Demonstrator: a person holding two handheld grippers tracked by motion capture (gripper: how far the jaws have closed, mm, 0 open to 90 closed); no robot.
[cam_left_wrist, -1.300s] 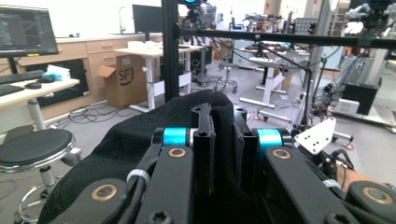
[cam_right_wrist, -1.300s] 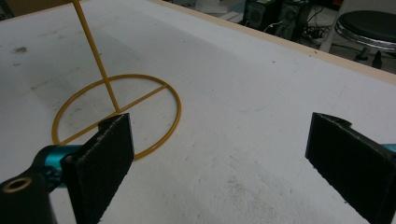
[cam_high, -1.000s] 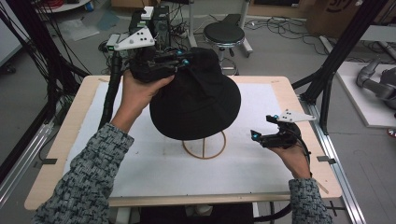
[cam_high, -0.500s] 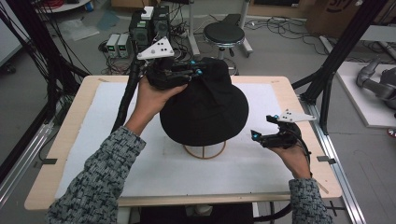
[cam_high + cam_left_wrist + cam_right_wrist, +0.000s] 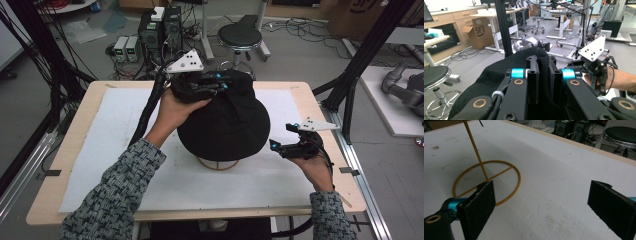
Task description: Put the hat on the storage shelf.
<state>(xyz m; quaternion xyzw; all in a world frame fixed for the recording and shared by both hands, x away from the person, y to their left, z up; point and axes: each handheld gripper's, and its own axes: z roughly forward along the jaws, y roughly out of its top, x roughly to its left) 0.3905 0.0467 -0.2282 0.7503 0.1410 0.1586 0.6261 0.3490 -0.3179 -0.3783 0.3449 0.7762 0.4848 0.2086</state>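
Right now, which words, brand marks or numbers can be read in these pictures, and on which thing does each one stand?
"SF", with a curved stroke after it: on the side of the brown cardboard box on the floor, left gripper view.
A dark printed mark on the cardboard box at the top right of the high view: cut off, not readable.
Black hat and yellow wire stand: no text visible.

The worktop [image 5: 80,200] is light wood, covered by a white mat [image 5: 115,120], and stands on a grey concrete floor [image 5: 30,105]. Black metal frame posts [image 5: 350,80] rise at its corners. Behind it sit a round black stool [image 5: 240,36] on a chrome base and stacked electronic boxes [image 5: 160,27] amid loose cables. The left gripper view shows wooden cabinets [image 5: 454,17], an open cardboard box [image 5: 477,35], further desks [image 5: 564,12] and even overhead lighting.
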